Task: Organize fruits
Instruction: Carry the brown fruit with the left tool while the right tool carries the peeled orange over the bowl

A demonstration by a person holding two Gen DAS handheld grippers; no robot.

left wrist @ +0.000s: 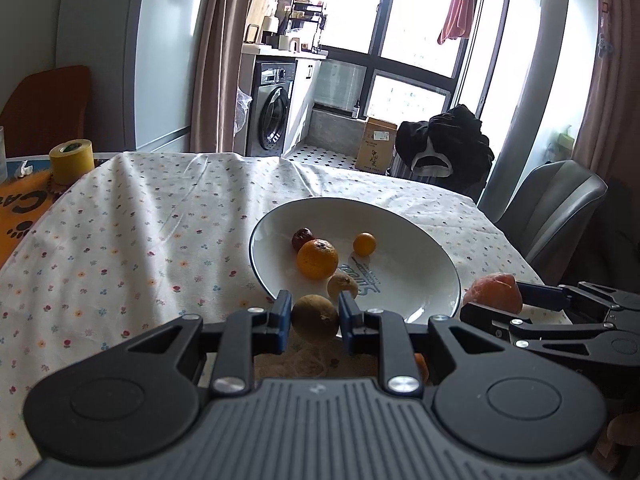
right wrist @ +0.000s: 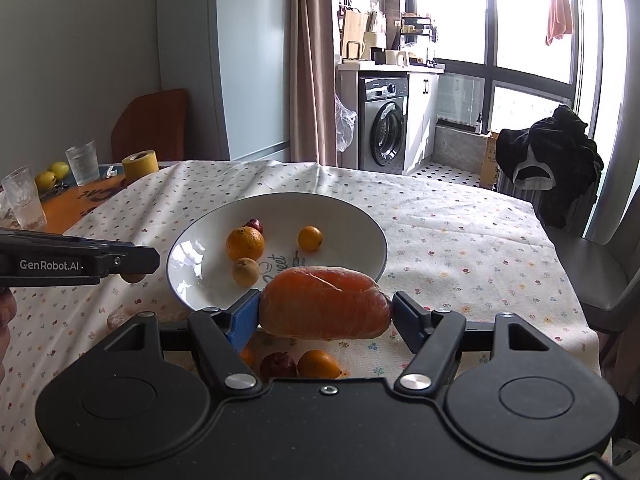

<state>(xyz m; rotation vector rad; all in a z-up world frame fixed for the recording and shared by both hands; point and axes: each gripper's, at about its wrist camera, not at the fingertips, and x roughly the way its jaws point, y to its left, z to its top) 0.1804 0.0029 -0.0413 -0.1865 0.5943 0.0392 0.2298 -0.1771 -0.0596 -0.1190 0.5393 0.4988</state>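
A white plate (left wrist: 420, 300) (right wrist: 360, 224) with a dark rim lies on the flowered tablecloth. In it are an orange (left wrist: 317, 259) (right wrist: 245, 243), a small kumquat (left wrist: 364, 244) (right wrist: 310, 238), a dark red fruit (left wrist: 303, 237) (right wrist: 255, 224) and a tan longan (left wrist: 343, 285) (right wrist: 245, 271). My left gripper (left wrist: 315, 317) is shut on a brown round fruit (left wrist: 315, 317) at the plate's near rim. My right gripper (right wrist: 325, 312) (left wrist: 496, 302) is shut on a peeled orange (right wrist: 325, 303) (left wrist: 494, 292), held above the plate's near right rim.
On the cloth under the right gripper lie a red fruit (right wrist: 278, 364) and a small orange fruit (right wrist: 319, 363). A yellow tape roll (left wrist: 72, 161) (right wrist: 140, 163), two glasses (right wrist: 82, 162) and yellow fruits (right wrist: 52, 174) stand at the far left. A grey chair (left wrist: 552, 208) is at the right.
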